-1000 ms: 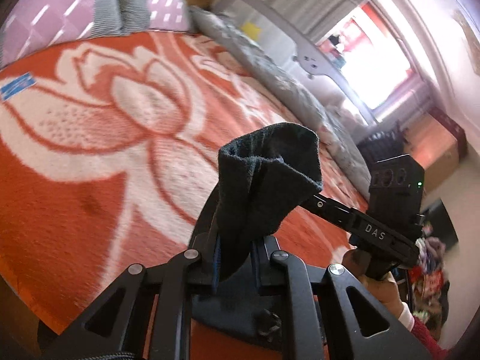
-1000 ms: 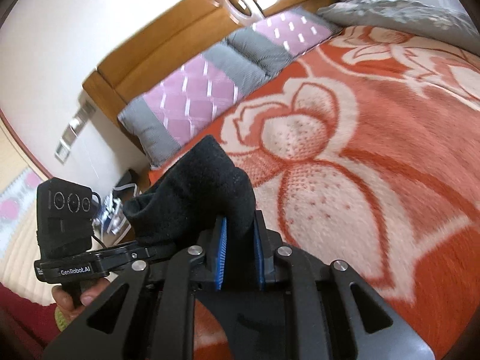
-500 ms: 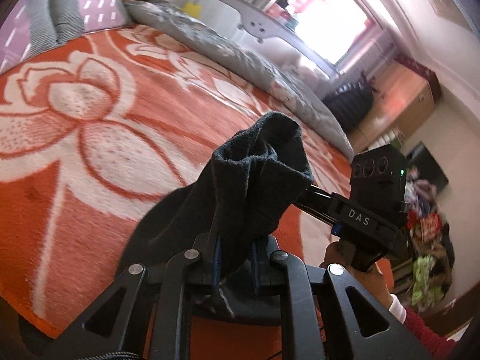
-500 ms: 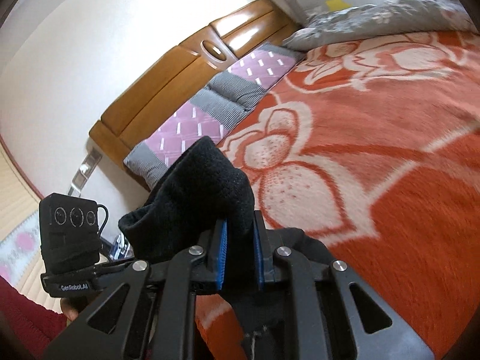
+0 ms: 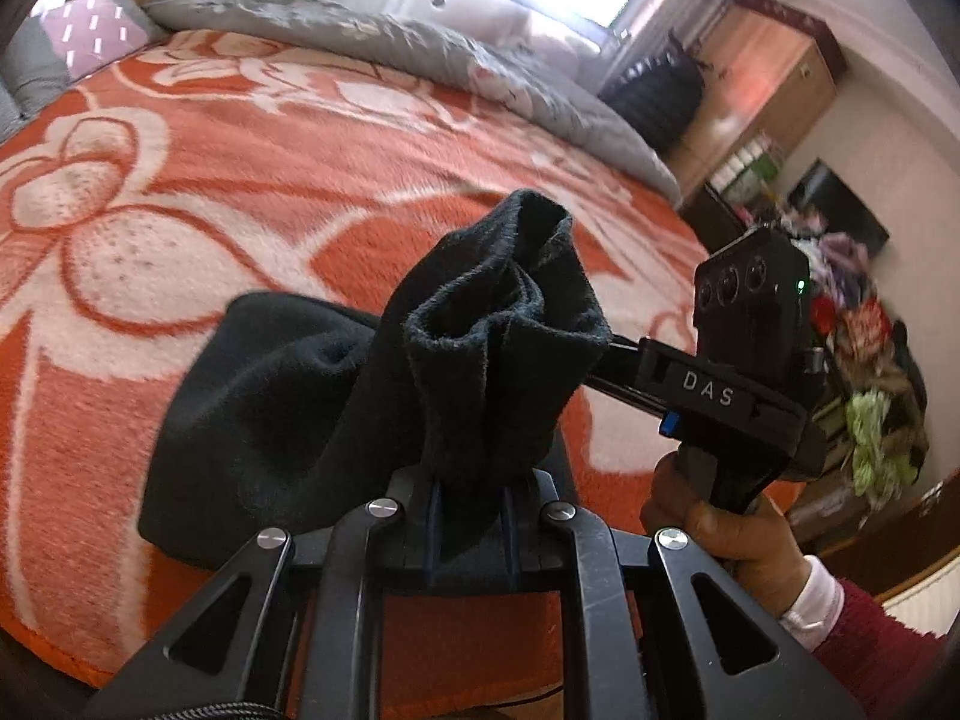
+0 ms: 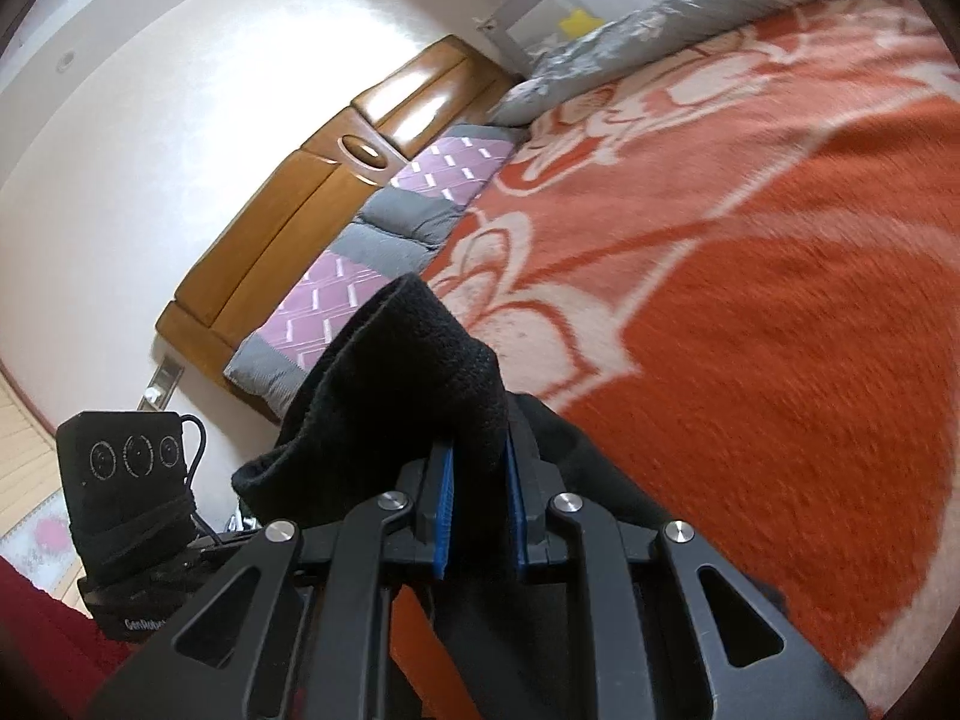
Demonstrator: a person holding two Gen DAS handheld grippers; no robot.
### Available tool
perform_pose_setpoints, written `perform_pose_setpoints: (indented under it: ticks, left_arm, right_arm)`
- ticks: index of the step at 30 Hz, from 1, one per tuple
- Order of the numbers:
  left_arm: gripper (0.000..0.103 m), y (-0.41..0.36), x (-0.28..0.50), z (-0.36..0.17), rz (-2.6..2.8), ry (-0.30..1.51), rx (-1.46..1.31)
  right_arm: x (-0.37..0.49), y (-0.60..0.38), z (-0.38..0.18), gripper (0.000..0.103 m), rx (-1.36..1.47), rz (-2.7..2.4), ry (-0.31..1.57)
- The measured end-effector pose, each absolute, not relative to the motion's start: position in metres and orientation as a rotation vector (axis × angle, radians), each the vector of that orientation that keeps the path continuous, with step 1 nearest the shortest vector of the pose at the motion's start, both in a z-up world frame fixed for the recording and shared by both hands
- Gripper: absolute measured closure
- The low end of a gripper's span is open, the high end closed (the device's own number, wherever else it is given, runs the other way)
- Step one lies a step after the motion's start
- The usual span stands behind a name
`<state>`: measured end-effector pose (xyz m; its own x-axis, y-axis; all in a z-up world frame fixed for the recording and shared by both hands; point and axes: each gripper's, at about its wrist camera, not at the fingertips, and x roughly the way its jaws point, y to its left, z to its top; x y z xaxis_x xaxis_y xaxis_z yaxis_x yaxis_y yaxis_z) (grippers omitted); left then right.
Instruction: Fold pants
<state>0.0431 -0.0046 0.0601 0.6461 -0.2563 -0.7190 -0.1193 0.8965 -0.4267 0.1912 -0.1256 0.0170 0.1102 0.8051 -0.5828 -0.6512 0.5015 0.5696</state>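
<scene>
The black pants (image 5: 312,396) hang bunched between both grippers above the orange flowered blanket (image 5: 300,138). My left gripper (image 5: 468,516) is shut on a gathered edge of the pants, which stands up in a fold in front of it. My right gripper (image 6: 477,510) is shut on another bunch of the same pants (image 6: 414,378), pinched between its blue pads (image 6: 443,510). In the left wrist view the right gripper's body (image 5: 744,360) is close on the right, held by a hand. In the right wrist view the left gripper's body (image 6: 126,480) is at the lower left.
The blanket (image 6: 750,240) covers a bed with purple and grey pillows (image 6: 420,192) against a wooden headboard (image 6: 336,180). A grey quilt (image 5: 420,54) lies along the far side. Cluttered shelves and clothes (image 5: 864,372) stand beyond the bed's foot.
Both grippers have swung with the pants: the left view has turned toward the bed's foot, the right view up toward the wall. More of the pants now lies spread left of the left gripper.
</scene>
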Motion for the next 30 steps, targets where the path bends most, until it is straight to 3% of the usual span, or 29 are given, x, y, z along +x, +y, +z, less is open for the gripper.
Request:
perform_pose_setpoints:
  ticks: [16,23,27,30]
  left_arm:
    - [0.088,-0.044,0.050,0.028,-0.136,0.966,-0.334]
    - [0.076,-0.053,0.048,0.028,-0.163,0.977,-0.305]
    - [0.059,-0.055,0.047,0.028,-0.214,0.979,-0.330]
    - [0.057,-0.062,0.045,0.028,-0.258,0.986,-0.329]
  right_arm:
    - [0.181,-0.170,-0.002,0.086,0.129,0.932,0.982]
    - [0.176,-0.193,-0.001,0.086,0.146,0.843,0.992]
    - [0.171,-0.205,0.002,0.086,0.162,0.780,0.999]
    - [0.167,-0.212,0.006,0.085,0.162,0.718,1.005]
